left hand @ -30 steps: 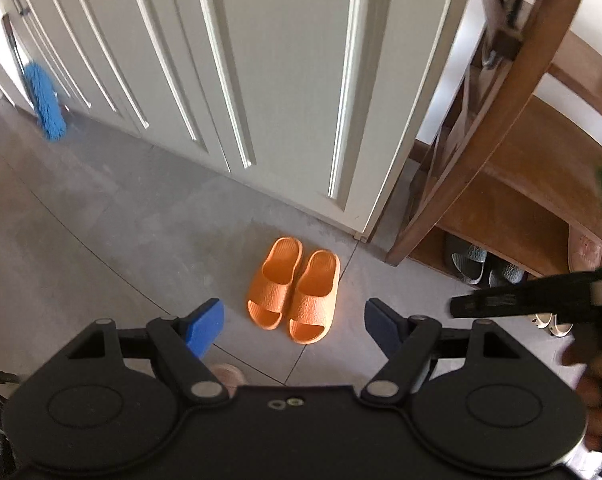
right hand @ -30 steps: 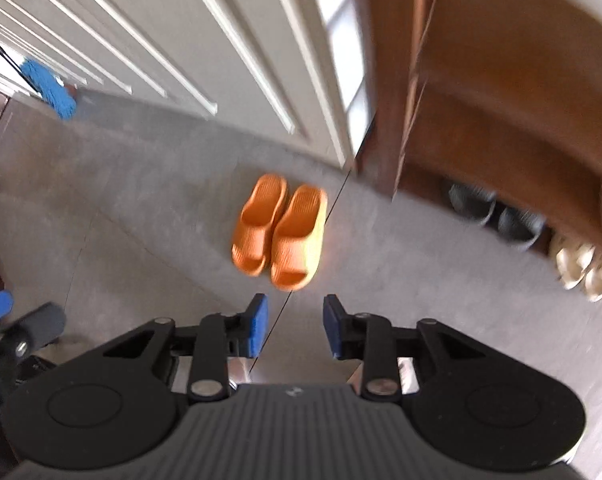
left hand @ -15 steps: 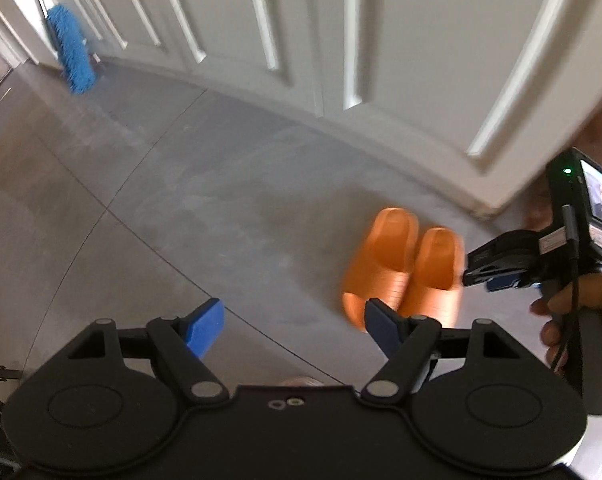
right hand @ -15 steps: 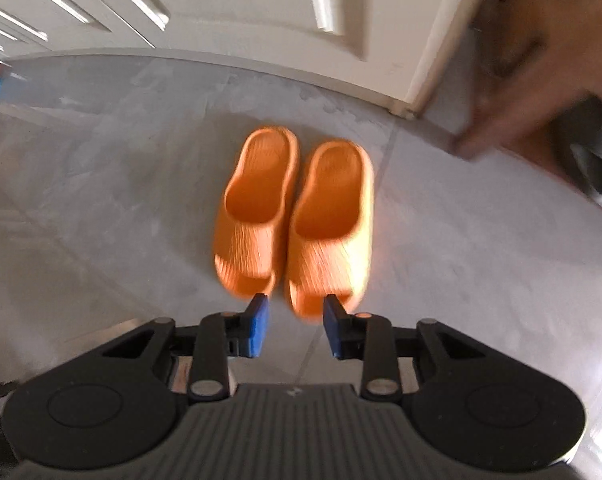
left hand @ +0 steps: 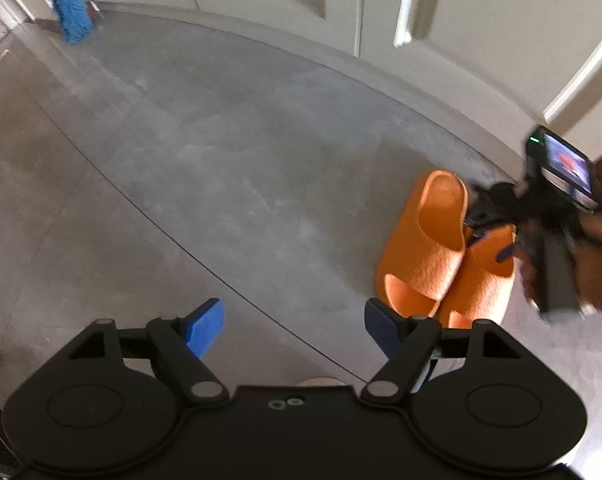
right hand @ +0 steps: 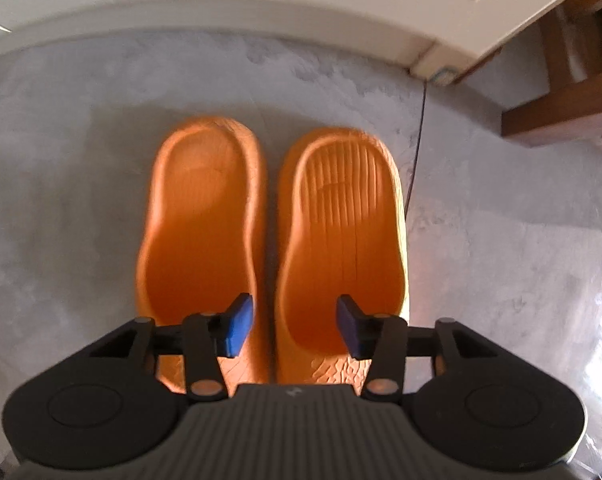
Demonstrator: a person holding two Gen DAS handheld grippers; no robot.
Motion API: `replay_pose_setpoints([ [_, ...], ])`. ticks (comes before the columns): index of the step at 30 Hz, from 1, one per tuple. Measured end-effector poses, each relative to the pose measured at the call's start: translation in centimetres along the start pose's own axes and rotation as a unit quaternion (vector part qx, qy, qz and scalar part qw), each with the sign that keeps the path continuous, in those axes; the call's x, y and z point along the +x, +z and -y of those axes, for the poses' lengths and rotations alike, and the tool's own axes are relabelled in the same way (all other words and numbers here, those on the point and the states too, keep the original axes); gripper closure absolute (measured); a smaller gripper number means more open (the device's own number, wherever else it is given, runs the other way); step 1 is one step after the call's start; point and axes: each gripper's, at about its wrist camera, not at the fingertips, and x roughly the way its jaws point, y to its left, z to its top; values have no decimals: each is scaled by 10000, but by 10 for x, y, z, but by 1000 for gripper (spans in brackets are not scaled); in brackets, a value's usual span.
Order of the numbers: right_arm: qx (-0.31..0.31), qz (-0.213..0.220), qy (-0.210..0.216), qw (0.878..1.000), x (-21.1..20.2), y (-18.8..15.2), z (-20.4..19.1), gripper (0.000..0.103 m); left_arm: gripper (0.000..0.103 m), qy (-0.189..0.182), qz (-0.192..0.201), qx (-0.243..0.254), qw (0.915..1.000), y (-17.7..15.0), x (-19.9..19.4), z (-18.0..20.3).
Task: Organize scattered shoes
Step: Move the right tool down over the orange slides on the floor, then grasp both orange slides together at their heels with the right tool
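Two orange slippers [right hand: 269,240] side by side, touching, on the grey floor [left hand: 221,152] near the base of the white doors [left hand: 341,0]. Right gripper [right hand: 295,326] pointing down over their toe ends, jaws opening, blue pads clear of both, gripping nothing. Left gripper [left hand: 295,330] wide open over bare floor, just beside the pair, holding nothing.

Grey tiled floor [left hand: 221,168], pair of orange slippers [right hand: 269,240] side by side on it
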Motion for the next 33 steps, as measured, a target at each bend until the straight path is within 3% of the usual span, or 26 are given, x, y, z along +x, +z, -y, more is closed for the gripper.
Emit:
replay_pose_setpoints([
  [6, -327, -118, -367, 9987, 4, 5, -12, 49, 26, -38, -131, -97, 9999, -9, 10, -4],
  [14, 143, -273, 6, 9995, -8, 6, -1, 49, 26, -54, -168, -230, 9996, -13, 17, -3],
  [19, -5, -155, 178, 9997, -28, 11, -8, 48, 26, -132, -249, -180, 9994, -19, 20, 1],
  [21, -248, -350, 21, 9991, -18, 11, -17, 48, 26, -131, -231, -175, 9995, -19, 20, 0],
  [25, -253, -827, 142, 9962, 12, 8, -30, 47, 26, -116, -212, -171, 9996, -19, 21, -3],
  [27, -449, -939, 18, 9946, 19, 4, -36, 51, 26, -82, -251, -195, 9995, -19, 23, -5],
  [28, -542, -980, -9, 9937, 20, 2, -38, 60, 26, -68, -263, -210, 9994, -20, 25, -5],
  [29, -672, -1030, -20, 9924, 19, 0, -38, 78, 26, -42, -280, -235, 9993, -21, 27, -6],
  [33, -1030, -1031, 177, 9892, 12, -9, -27, 82, 26, -8, -252, -305, 9992, -18, 25, -7],
])
